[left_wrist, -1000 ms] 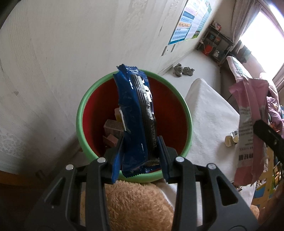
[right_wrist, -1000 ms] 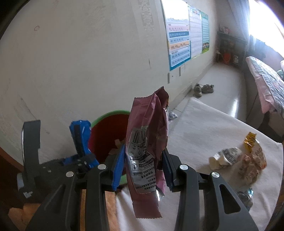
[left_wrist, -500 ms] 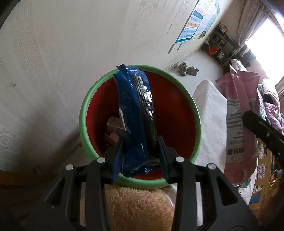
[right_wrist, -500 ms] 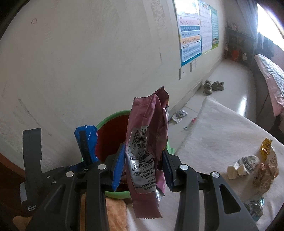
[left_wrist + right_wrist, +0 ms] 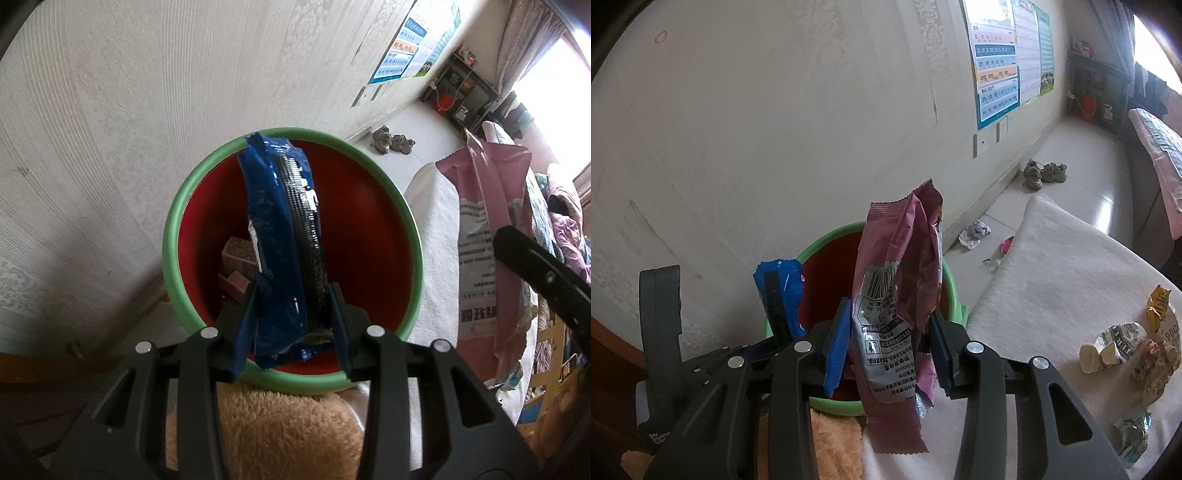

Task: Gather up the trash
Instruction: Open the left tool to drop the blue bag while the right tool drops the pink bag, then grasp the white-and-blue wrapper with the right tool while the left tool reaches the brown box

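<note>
My left gripper is shut on a blue cookie wrapper and holds it upright over the red bin with a green rim. Brown cartons lie inside the bin. My right gripper is shut on a maroon snack bag, upright just right of the bin. The bag also shows in the left wrist view. The left gripper and its blue wrapper show at the left of the right wrist view.
A white cloth surface carries several wrappers and a crushed carton at the right. A tan fluffy cloth lies below the grippers. The wall stands close behind the bin. Crumpled litter and shoes lie on the floor.
Both grippers have moved forward toward the bin with their wrappers. The blue wrapper now hangs over the bin's middle. The maroon bag has come closer to the bin's right rim.
</note>
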